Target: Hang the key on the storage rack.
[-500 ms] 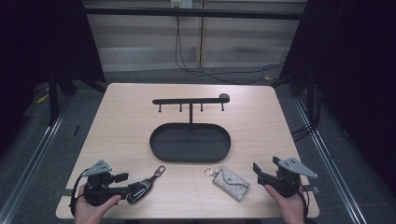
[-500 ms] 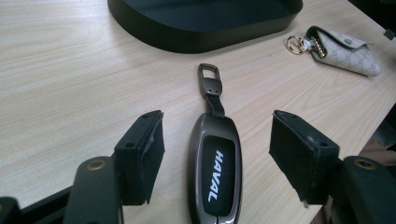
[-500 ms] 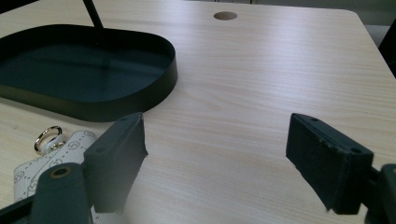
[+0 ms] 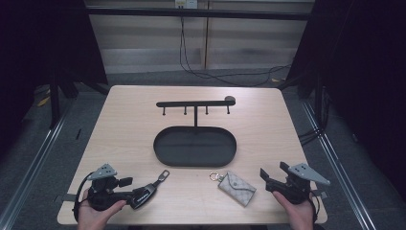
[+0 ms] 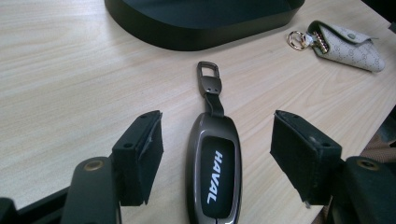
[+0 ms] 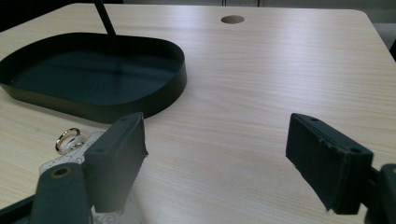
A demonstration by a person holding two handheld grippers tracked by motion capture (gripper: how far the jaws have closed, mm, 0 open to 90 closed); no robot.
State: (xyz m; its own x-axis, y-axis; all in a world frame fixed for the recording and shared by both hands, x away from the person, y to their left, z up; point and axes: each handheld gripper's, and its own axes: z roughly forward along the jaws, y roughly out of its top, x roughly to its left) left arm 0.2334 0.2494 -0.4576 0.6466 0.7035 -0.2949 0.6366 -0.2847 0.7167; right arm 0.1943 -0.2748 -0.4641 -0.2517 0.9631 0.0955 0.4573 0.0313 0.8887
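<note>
My left tool [image 4: 143,194] sat low at near left corner of table [image 4: 124,124], jaws spread wide either side of key fob [image 5: 212,175], pads not touching it. Fob lay flat on wood, HAVAL lettering up, metal clip [image 5: 208,77] pointing toward black oval tray [image 4: 165,143]. My right tool [image 4: 268,178] hung at near right, also wide, nothing between jaws. Patterned key pouch [image 4: 238,188] (gold ring [image 6: 67,138] on end) lay just beside it, in front of tray. Hook rack [image 4: 194,103] stood behind tray.
</note>
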